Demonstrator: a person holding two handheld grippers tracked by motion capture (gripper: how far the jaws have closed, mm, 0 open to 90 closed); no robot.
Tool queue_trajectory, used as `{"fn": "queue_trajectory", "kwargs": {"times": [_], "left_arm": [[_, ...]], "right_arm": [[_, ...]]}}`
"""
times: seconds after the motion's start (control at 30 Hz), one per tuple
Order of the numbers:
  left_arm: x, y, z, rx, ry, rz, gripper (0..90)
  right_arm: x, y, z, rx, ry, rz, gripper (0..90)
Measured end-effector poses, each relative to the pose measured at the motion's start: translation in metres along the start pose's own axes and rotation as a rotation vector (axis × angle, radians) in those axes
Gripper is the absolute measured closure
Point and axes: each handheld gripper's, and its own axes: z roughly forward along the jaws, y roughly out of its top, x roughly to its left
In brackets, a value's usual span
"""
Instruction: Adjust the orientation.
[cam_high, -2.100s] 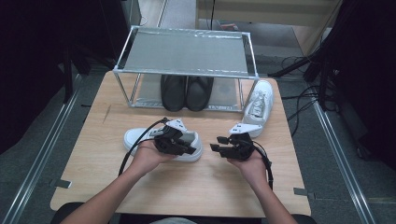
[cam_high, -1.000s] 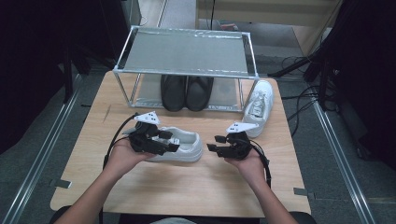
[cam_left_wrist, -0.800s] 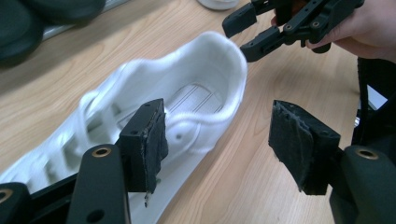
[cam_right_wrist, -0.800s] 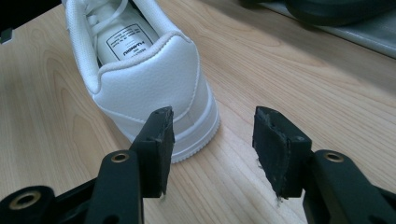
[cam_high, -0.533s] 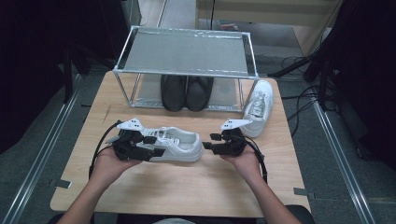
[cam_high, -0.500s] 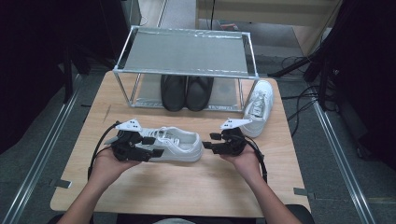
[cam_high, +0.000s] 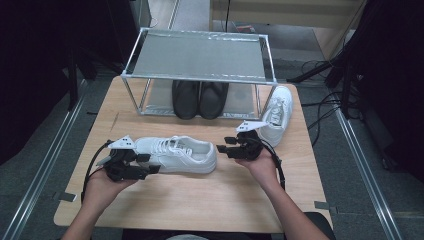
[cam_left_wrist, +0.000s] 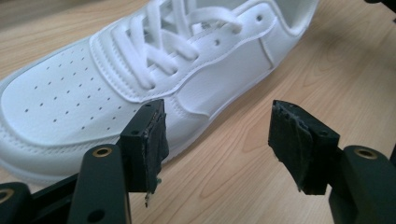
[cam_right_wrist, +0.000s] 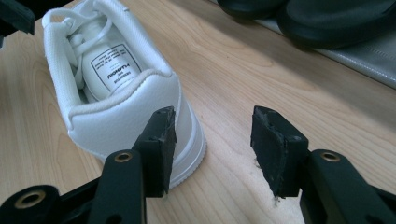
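Note:
A white lace-up sneaker (cam_high: 175, 154) lies on the wooden table (cam_high: 200, 200), toe to the left and heel to the right. My left gripper (cam_high: 148, 164) sits at its toe end with its jaws open and pointing right. In the left gripper view the sneaker (cam_left_wrist: 140, 79) lies just beyond the left gripper (cam_left_wrist: 217, 140), with bare wood between the jaws. My right gripper (cam_high: 225, 146) faces the heel from the right, open. In the right gripper view the heel (cam_right_wrist: 116, 102) stands beside the left jaw of the right gripper (cam_right_wrist: 212, 140), whose jaws have just been closing slightly with nothing between them.
A second white sneaker (cam_high: 276, 114) lies at the right, next to the metal shoe rack (cam_high: 195, 50) at the table's far side. A pair of black shoes (cam_high: 200, 97) stands on the rack's lower shelf. Cables trail on the floor to the right.
My left gripper has moved left and down, from over the sneaker's middle to its toe end. The sneaker has stayed in place and the right hand has hardly moved.

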Motion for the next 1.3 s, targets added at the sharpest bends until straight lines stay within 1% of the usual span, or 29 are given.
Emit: {"fn": "queue_trajectory", "kwargs": {"times": [0.07,0.1,0.13,0.17,0.2,0.23,0.3,0.37,0.5,0.57,0.63,0.67,0.7,0.8,0.87,0.93,1.0,1.1,1.3], "left_arm": [[0.001,-0.002,0.000,-0.007,0.007,0.000,39.8],[0.001,-0.004,0.000,-0.009,0.008,0.007,43.1],[0.001,-0.005,0.001,-0.009,0.012,0.014,47.7],[0.001,-0.006,0.001,-0.007,0.020,0.014,54.4],[0.001,-0.006,0.001,-0.004,0.017,0.010,60.2],[0.000,-0.007,0.001,-0.007,0.020,0.001,64.4],[0.000,-0.006,0.002,-0.002,0.008,-0.021,71.5],[0.000,-0.006,0.005,0.006,0.009,-0.024,77.5],[0.001,-0.008,0.012,0.024,0.019,-0.020,85.1],[0.003,-0.009,0.016,0.030,0.023,-0.027,87.3],[0.006,-0.010,0.019,0.035,0.024,-0.038,87.7],[0.007,-0.011,0.021,0.032,0.033,-0.039,87.7],[0.009,-0.012,0.022,0.040,0.038,-0.037,87.6],[0.014,-0.014,0.025,0.035,0.047,-0.048,87.6],[0.017,-0.015,0.024,0.025,0.032,-0.059,88.0],[0.019,-0.016,0.025,0.016,0.023,-0.069,88.1],[0.019,-0.016,0.025,0.013,0.022,-0.067,88.0],[0.019,-0.017,0.025,0.011,0.020,-0.065,87.6],[0.021,-0.016,0.025,0.013,0.021,-0.060,87.6]], "right_arm": [[0.000,0.001,0.002,0.002,0.000,0.002,51.5],[-0.001,0.002,0.003,0.004,-0.002,-0.001,51.8],[-0.001,0.002,0.004,0.006,-0.003,0.000,52.1],[-0.002,0.003,0.005,0.007,-0.006,0.000,52.6],[-0.002,0.004,0.006,0.005,-0.009,0.002,53.3],[-0.003,0.004,0.007,0.002,-0.008,0.002,53.9],[-0.003,0.006,0.010,0.004,-0.008,0.005,54.4],[-0.004,0.006,0.013,-0.003,-0.009,0.001,55.0],[-0.005,0.010,0.018,-0.005,-0.019,0.002,58.2],[-0.004,0.012,0.022,-0.009,-0.019,-0.002,59.2],[-0.004,0.014,0.027,0.003,-0.013,-0.001,59.0],[-0.003,0.014,0.029,0.011,-0.012,-0.005,59.8],[-0.003,0.014,0.030,0.013,-0.014,-0.005,60.1],[-0.004,0.015,0.031,0.017,-0.008,-0.005,62.0],[-0.002,0.015,0.031,0.020,-0.001,-0.002,65.5],[-0.001,0.016,0.031,0.024,0.000,-0.010,67.8],[0.000,0.015,0.030,0.025,0.003,-0.017,67.7],[0.001,0.015,0.029,0.032,0.007,-0.014,67.4],[0.004,0.014,0.028,0.045,0.010,-0.019,69.8]]}}
